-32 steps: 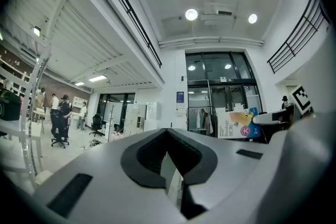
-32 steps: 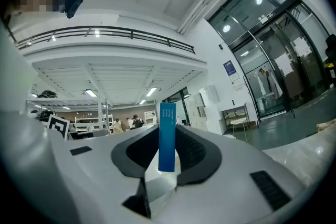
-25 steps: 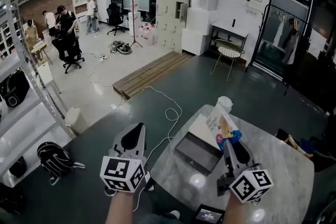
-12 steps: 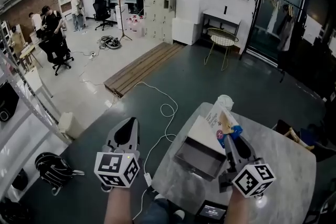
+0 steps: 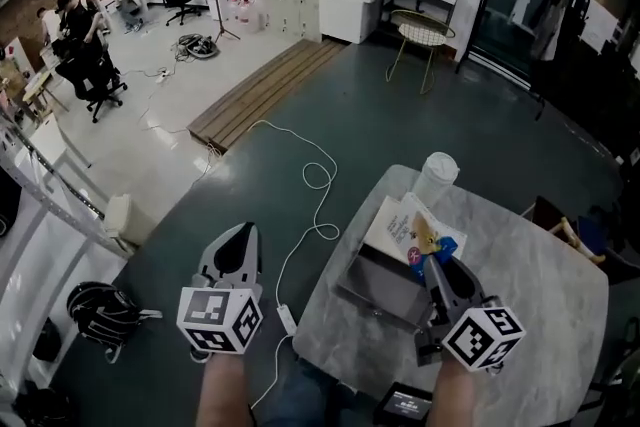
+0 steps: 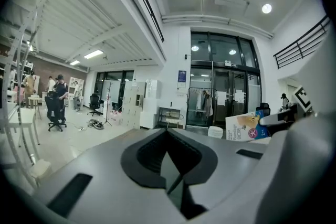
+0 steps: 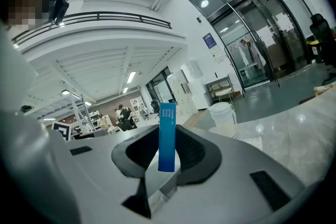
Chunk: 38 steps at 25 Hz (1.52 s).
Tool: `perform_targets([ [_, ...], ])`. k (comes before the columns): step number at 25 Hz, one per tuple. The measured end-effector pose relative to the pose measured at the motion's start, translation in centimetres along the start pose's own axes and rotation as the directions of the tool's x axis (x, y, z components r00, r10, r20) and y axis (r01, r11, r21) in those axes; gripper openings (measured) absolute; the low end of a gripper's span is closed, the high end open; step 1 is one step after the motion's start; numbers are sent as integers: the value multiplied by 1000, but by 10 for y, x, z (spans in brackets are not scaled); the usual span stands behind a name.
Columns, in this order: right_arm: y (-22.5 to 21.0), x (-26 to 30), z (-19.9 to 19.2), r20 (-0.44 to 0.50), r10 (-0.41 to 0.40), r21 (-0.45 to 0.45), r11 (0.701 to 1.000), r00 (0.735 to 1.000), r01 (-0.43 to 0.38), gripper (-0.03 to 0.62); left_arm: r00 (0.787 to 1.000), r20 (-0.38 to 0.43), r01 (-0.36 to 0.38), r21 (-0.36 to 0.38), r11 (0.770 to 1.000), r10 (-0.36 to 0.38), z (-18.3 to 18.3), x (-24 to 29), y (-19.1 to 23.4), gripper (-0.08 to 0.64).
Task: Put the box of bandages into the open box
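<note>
Lowered right hand-held gripper [image 5: 436,262], clamping bandage box [image 5: 419,236]

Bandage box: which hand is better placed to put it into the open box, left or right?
Right. The right tongs grip the bandage box over the open box on the table. The left tongs are shut, empty, and out over the floor beside the table.
</note>
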State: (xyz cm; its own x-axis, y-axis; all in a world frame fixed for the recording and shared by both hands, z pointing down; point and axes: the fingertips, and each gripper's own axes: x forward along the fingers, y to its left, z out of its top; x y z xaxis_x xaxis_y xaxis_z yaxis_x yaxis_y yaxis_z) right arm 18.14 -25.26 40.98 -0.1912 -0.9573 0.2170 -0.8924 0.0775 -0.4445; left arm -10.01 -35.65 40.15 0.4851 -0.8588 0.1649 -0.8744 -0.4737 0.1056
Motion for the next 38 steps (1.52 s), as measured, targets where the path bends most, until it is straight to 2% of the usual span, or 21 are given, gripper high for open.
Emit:
perform_targets([
  [8, -11, 2, -66, -168, 9, 53, 999, 986, 0, 110, 992, -129, -12, -42, 999, 7, -66, -6, -3, 12],
  [14, -16, 2, -104, -290, 19, 93, 996, 957, 9, 110, 982, -189, -40, -66, 997, 27, -95, -15, -2, 12],
  [20, -27, 10, -127, -393, 11, 161, 985, 920, 57, 110, 979, -200, -55, -71, 996, 39, -97, -12, 2, 12],
  [27, -37, 21, -149, -513, 9, 304, 937, 859, 172, 110, 983, -173, -77, -87, 993, 61, -84, -2, 14, 12],
  [38, -57, 38, -164, -610, -38, 299, 914, 791, 275, 110, 983, -140, -133, -125, 983, 115, -72, 0, 39, 12],
])
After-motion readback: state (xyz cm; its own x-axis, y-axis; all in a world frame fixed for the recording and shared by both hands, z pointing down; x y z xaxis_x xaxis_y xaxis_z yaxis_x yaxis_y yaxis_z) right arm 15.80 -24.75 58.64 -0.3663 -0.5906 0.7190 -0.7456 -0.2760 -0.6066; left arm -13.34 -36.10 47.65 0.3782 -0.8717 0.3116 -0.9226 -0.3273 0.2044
